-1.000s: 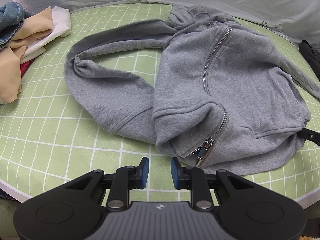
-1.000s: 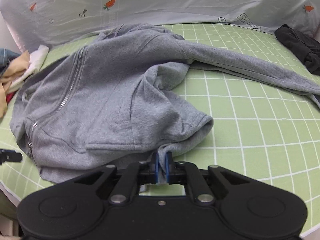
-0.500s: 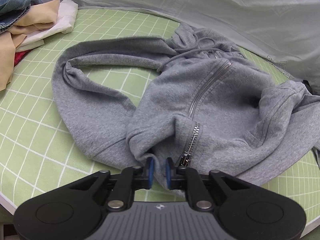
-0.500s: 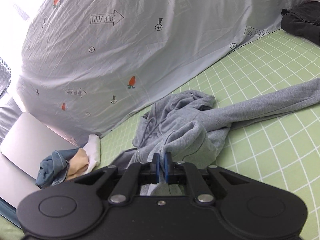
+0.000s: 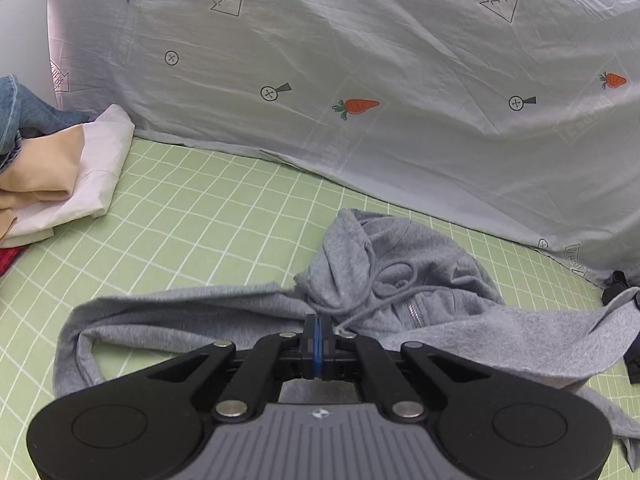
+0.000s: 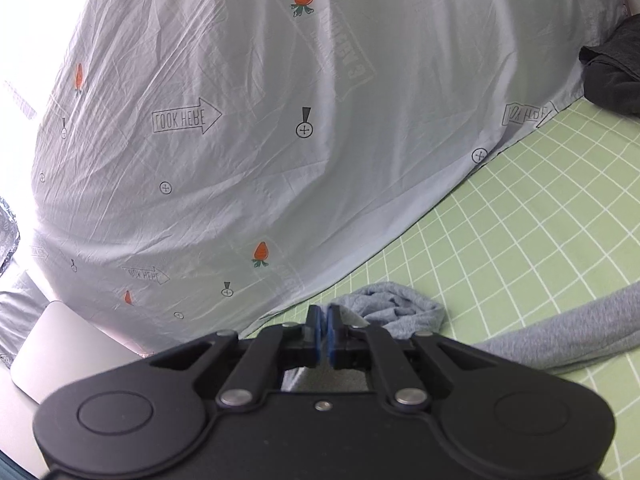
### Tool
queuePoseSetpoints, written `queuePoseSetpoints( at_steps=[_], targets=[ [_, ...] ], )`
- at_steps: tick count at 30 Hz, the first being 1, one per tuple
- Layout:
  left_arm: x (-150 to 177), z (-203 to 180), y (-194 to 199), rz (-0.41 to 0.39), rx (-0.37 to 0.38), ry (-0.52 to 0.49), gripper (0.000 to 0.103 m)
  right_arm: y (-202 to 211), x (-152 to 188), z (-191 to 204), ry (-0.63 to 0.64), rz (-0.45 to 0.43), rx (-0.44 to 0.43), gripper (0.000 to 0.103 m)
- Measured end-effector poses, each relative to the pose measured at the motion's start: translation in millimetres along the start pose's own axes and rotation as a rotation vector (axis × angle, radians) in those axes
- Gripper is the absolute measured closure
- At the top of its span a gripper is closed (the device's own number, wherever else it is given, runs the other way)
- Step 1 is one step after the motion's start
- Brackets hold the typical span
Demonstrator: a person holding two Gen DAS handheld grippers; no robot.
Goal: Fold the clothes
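Note:
A grey zip hoodie (image 5: 420, 292) lies on the green checked sheet (image 5: 208, 216), its hood and drawstring towards the back. One sleeve (image 5: 168, 320) curves off to the left. My left gripper (image 5: 318, 332) is shut on the hoodie's lower hem and holds it lifted; grey cloth shows behind the jaws. My right gripper (image 6: 323, 330) is shut on the hoodie's other hem corner, also raised. In the right wrist view the hood (image 6: 400, 312) and the other sleeve (image 6: 560, 340) lie below it on the sheet (image 6: 540, 232).
A pile of clothes (image 5: 52, 168), white, tan and denim, sits at the left. A carrot-print grey cover (image 5: 360, 80) rises behind the sheet. A dark garment (image 6: 612, 72) lies at the far right. A silver laptop (image 6: 60, 352) rests at the left edge.
My left gripper has shut on the hoodie's hem and lifted it. Both grippers have risen and tipped up, drawing the lower hoodie off the sheet.

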State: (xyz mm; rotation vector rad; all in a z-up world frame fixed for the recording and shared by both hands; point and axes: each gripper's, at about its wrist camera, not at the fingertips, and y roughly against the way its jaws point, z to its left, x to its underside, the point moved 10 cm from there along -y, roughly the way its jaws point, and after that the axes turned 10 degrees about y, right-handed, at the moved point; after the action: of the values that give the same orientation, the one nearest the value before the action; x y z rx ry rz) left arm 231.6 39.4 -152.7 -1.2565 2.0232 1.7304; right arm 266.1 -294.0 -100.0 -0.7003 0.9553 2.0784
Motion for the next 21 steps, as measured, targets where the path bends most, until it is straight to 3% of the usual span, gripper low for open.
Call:
queuePoseSetpoints(
  at_steps=[5, 11, 13, 14, 15, 19, 21],
  targets=[
    [-4, -1, -38, 0.081, -0.021, 0.021, 0.103, -37, 24, -26, 0.169, 0.177, 0.151, 0.099],
    [22, 21, -22, 0.118, -0.047, 0.009, 0.099, -33, 86, -49, 0.283, 0.388, 0.256, 0.093],
    [29, 29, -11, 0.124, -0.053, 0.016, 0.091, -24, 90, -46, 0.327, 0.384, 0.271, 0.086],
    [32, 33, -5, 0.125, -0.057, 0.017, 0.086, -20, 88, -44, 0.344, 0.367, 0.272, 0.077],
    [34, 35, 0, 0.123, -0.063, 0.017, 0.085, -18, 83, -40, 0.357, 0.340, 0.279, 0.066],
    [43, 47, 14, 0.130, -0.083, 0.021, 0.084, -15, 52, -21, 0.412, 0.208, 0.301, 0.054],
    [47, 53, 17, 0.139, -0.091, 0.030, 0.082, -21, 41, -10, 0.462, 0.173, 0.302, 0.035]
  ],
)
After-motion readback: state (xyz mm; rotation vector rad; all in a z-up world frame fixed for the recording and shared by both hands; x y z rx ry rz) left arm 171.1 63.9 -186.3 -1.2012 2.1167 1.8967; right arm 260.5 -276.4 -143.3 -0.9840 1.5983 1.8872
